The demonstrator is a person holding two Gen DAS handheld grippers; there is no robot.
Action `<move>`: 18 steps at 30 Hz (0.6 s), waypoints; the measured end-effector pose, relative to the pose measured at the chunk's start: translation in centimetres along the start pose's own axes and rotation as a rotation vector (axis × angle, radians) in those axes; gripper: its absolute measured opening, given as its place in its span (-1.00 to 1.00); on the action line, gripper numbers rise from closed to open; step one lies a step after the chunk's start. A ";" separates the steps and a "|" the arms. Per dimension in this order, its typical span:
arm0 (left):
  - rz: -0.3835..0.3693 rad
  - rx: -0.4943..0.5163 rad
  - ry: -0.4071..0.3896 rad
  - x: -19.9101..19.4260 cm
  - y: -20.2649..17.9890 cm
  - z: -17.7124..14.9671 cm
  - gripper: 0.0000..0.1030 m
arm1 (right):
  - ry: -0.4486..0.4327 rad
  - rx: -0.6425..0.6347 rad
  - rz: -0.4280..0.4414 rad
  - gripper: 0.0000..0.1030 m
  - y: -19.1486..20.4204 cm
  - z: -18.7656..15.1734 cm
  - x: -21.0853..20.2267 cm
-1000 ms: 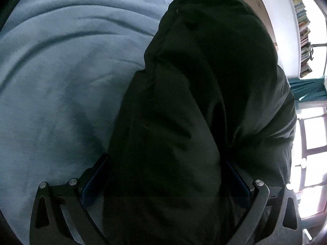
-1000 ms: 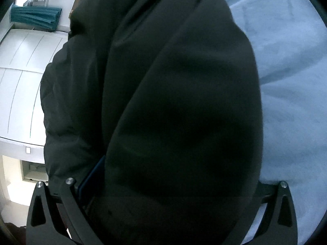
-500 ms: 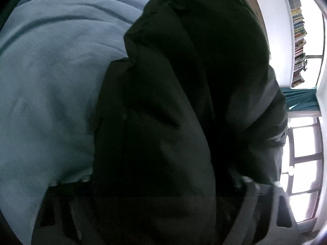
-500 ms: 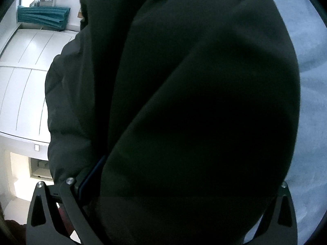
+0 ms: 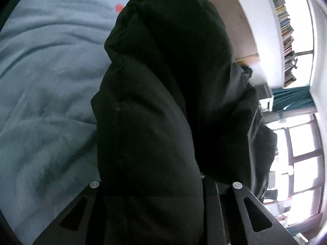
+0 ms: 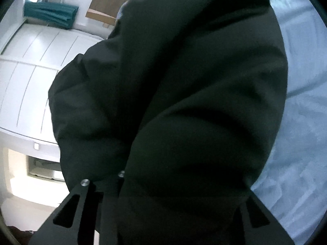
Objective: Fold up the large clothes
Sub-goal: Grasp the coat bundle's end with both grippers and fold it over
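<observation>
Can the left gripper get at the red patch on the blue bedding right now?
Probably not. The left gripper is closing with the black coat bunched between its jaws, and that bulk hangs between it and the red patch far off on the blue bedding.

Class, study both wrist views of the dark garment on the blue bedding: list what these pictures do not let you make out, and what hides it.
- Left wrist view: the left gripper is closing; its fingertips are buried in the dark garment.
- Right wrist view: the right gripper is closing; its pads are covered by the same garment.
- Both views: the garment's type and full outline, cut off by the edges.
- Blue bedding: mostly covered.
</observation>
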State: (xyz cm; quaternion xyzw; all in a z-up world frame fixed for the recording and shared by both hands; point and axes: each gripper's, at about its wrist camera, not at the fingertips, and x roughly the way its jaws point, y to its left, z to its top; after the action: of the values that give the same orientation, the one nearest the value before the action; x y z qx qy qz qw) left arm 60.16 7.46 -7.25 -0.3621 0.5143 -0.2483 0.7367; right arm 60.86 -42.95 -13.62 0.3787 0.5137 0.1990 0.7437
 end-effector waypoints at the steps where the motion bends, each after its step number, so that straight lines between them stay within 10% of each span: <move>1: -0.011 0.004 -0.007 -0.6 -0.4 0.4 -0.64 | -0.003 -0.011 -0.008 -0.52 0.7 -0.3 -0.5; 18: -0.100 0.119 -0.096 -8.8 -7.5 -0.2 -0.65 | -0.078 -0.132 0.018 -0.60 11.4 -2.6 -12.0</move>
State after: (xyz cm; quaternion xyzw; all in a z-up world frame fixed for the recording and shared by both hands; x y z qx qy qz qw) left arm 56.97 9.25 3.73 -0.3543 0.4441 -0.2975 0.7673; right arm 54.86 -43.02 2.06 0.3409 0.4665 0.2242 0.7848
